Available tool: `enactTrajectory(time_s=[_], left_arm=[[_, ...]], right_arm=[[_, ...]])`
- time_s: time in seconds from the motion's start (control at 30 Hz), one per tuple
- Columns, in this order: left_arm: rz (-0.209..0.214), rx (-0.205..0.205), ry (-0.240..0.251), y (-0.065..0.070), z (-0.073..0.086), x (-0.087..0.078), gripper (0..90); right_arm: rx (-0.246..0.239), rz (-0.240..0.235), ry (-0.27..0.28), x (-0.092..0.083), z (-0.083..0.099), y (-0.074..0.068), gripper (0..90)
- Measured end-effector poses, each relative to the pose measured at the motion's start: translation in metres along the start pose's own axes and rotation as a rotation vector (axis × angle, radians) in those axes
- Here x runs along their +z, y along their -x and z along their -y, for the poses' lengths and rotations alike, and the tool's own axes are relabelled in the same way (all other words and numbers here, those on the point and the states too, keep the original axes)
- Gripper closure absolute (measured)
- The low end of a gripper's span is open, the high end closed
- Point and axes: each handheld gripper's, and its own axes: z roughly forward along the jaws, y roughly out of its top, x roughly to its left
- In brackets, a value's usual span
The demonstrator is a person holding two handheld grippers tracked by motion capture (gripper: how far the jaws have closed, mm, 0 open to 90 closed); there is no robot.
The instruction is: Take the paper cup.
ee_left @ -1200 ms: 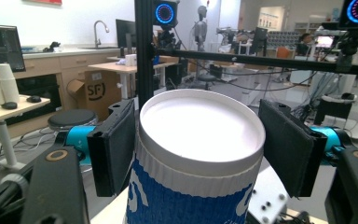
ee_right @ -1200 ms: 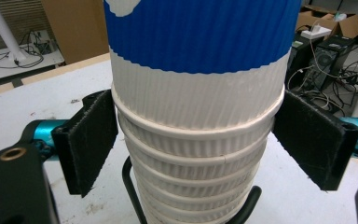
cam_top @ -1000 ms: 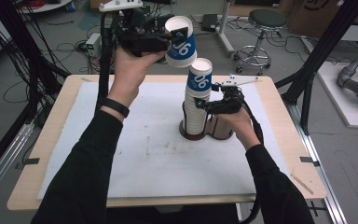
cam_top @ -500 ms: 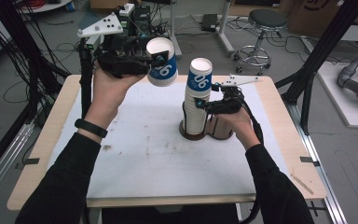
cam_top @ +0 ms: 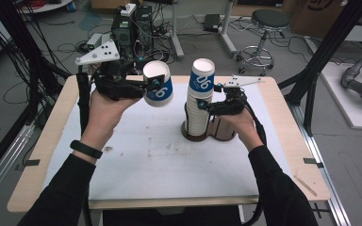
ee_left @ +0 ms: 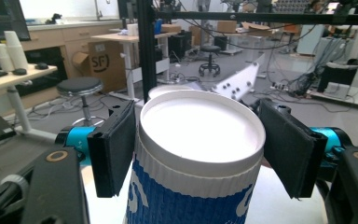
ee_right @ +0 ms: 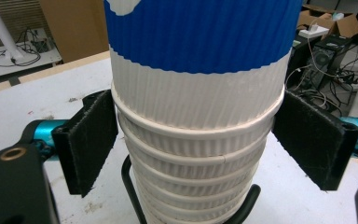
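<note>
Left gripper view, nearest first: my left tool is clamped on a single paper cup, its flat black padded jaws pressing either side just under the rolled rim. The cup is a tapered round, finely ribbed, white above and blue below, with a smooth white inside.

In the right gripper view my right tool grips a stack of cups at the nested white rims, with the same ribbed card and a blue band higher up; a dark wire holder curls round its foot.

In the high view the stack stands upright just beyond the centre of the white worktop. The single cup hangs in the air at about ten o'clock from it, well apart. My left hand is raised, palm up; my right hand lies low at the stack's three o'clock.
</note>
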Motion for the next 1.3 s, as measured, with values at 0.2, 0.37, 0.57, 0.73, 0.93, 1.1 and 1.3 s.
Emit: enactTrajectory(time_s=[0.2, 0.37, 0.57, 0.73, 0.93, 1.1, 1.3], left_arm=[[0.01, -0.025, -0.016, 0.005, 0.023, -0.004, 29.7], [0.012, -0.044, -0.029, 0.007, 0.041, -0.007, 29.7], [0.012, -0.058, -0.038, 0.011, 0.06, -0.012, 29.7], [0.013, -0.068, -0.042, 0.014, 0.075, -0.015, 29.7], [0.034, -0.074, -0.06, 0.022, 0.094, -0.019, 29.7], [0.033, -0.079, -0.079, 0.029, 0.11, -0.023, 29.7], [0.033, -0.082, -0.096, 0.034, 0.128, -0.024, 29.7]], right_arm=[[-0.002, 0.001, 0.0, 0.0, 0.0, 0.0, 14.8], [-0.002, 0.0, -0.002, 0.0, 0.0, 0.0, 14.9], [-0.003, 0.003, -0.006, 0.0, 0.0, -0.001, 15.6], [-0.005, 0.004, -0.005, 0.0, 0.0, -0.001, 15.7], [-0.004, 0.003, -0.006, 0.0, 0.0, -0.001, 15.7], [-0.003, 0.003, -0.005, 0.0, 0.0, 0.0, 15.8], [-0.004, 0.004, -0.005, 0.0, 0.0, -0.001, 15.8]])
